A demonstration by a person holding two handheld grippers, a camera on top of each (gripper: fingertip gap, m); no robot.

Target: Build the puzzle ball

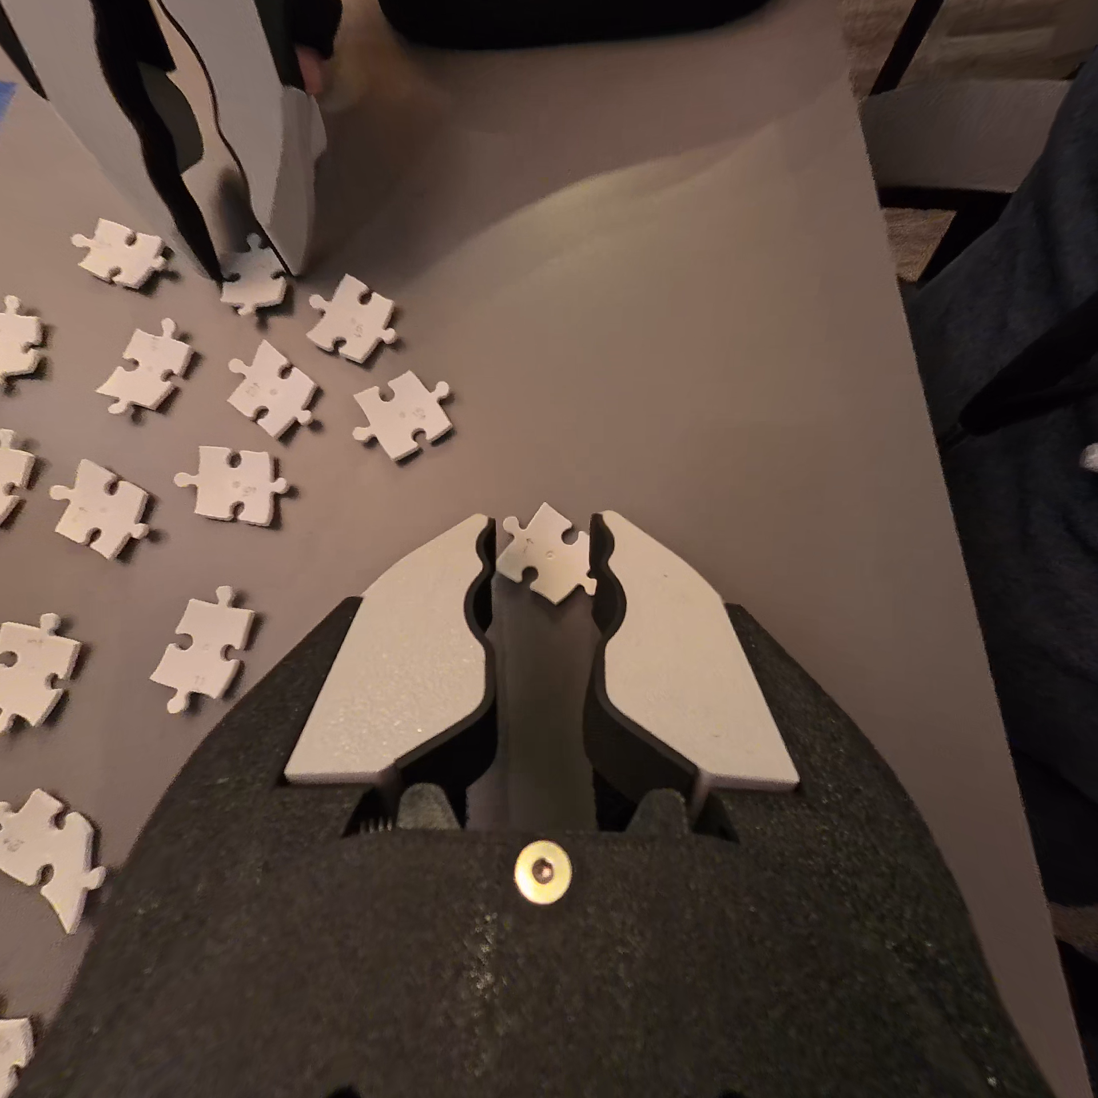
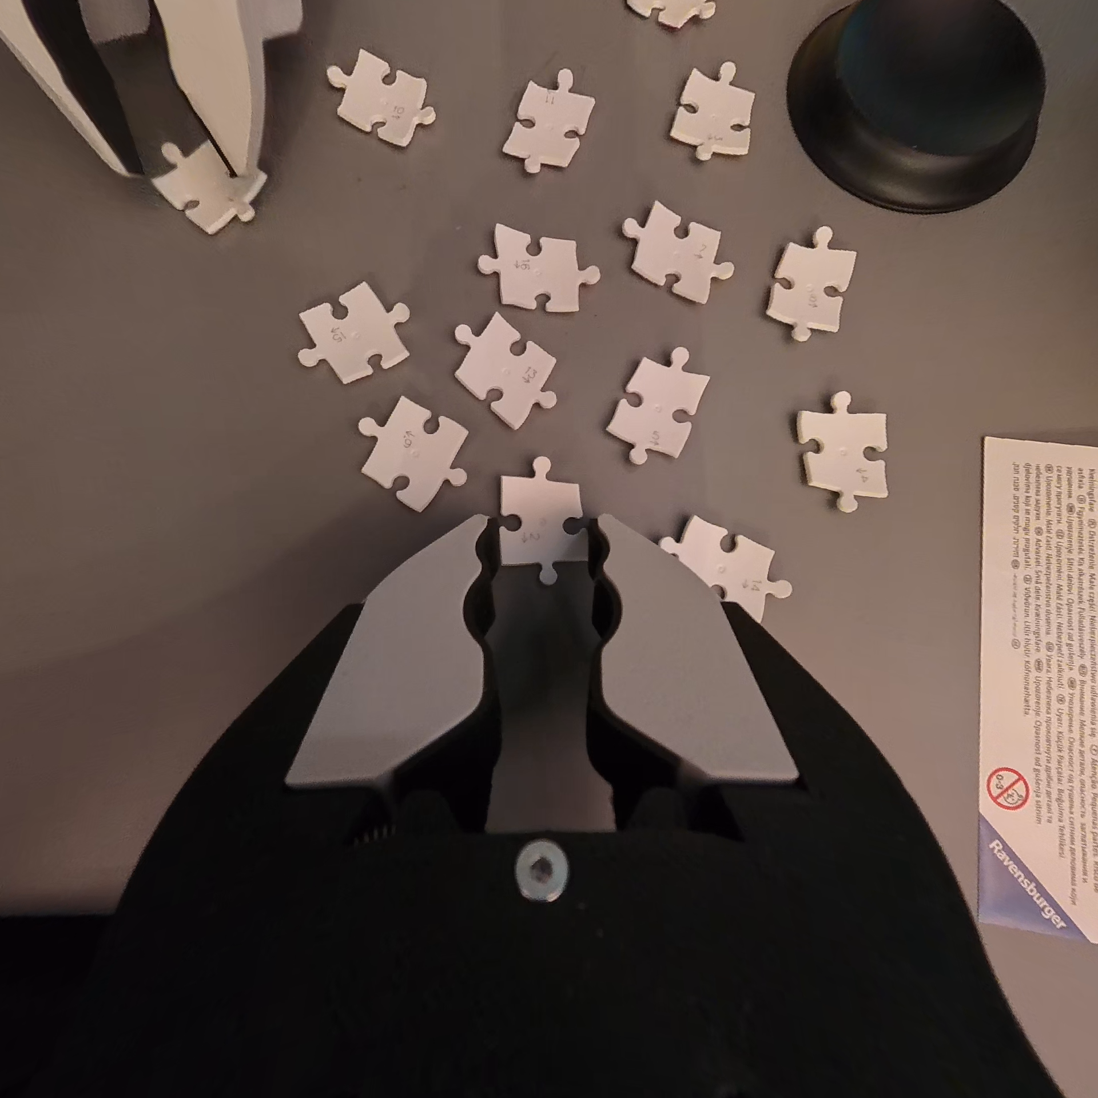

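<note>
A round black stand (image 2: pixel 915 113) with a hollow, bluish centre sits at the far right of the matte grey table (image 2: pixel 148 505). A white printed paper leaflet (image 2: pixel 1037 683) with a blue corner band lies flat near the table's right edge.

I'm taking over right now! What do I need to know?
Left gripper: fingers shut on a white puzzle piece, held over the bare part of the grey table.
Right gripper: fingers shut on another puzzle piece, at the spread of loose pieces.
The black stand is at the far right; the leaflet lies to the right.
Done: two pieces gripped. No pieces joined yet.
Left: join these two, then add the rest.
</note>
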